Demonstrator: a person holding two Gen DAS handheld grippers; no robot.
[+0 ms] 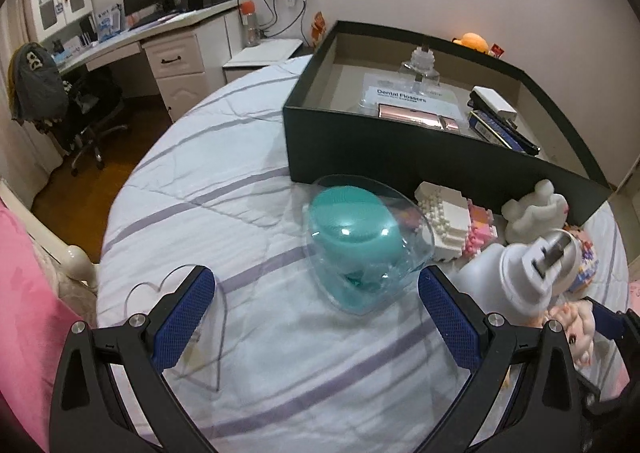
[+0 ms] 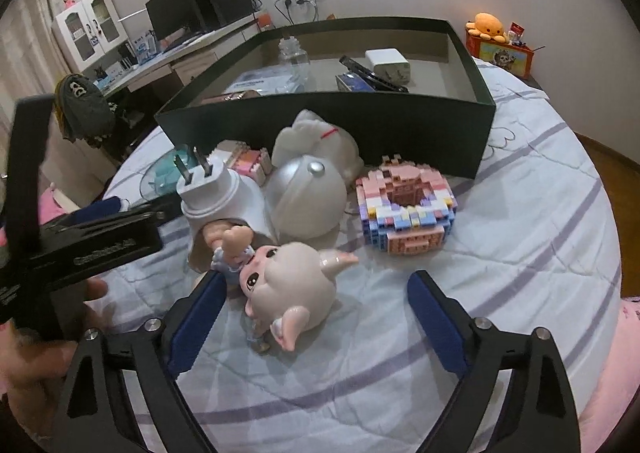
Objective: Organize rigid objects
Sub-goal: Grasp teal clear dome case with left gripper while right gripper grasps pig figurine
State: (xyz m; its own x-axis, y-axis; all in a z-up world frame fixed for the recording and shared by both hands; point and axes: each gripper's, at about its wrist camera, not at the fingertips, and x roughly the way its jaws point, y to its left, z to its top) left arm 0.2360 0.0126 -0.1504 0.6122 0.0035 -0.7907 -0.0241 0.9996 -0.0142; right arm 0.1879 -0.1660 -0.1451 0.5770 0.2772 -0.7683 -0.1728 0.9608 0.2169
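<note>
With both sets of jaws wide open and empty, the pick-up step seems next: the pig figurine [image 2: 288,277] lies between the right gripper [image 2: 316,317]'s jaws, needing closure, then transfer to the dark box [image 2: 332,121] beyond.

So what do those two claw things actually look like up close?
Both look alike. The left gripper and the right gripper each have two black angular arms with triangular cut-outs and silver round bolts. The fingers carry blue pads with a fine mesh texture. From the right camera, the left one's black body shows faint raised lettering, unreadable. No cables show.
</note>
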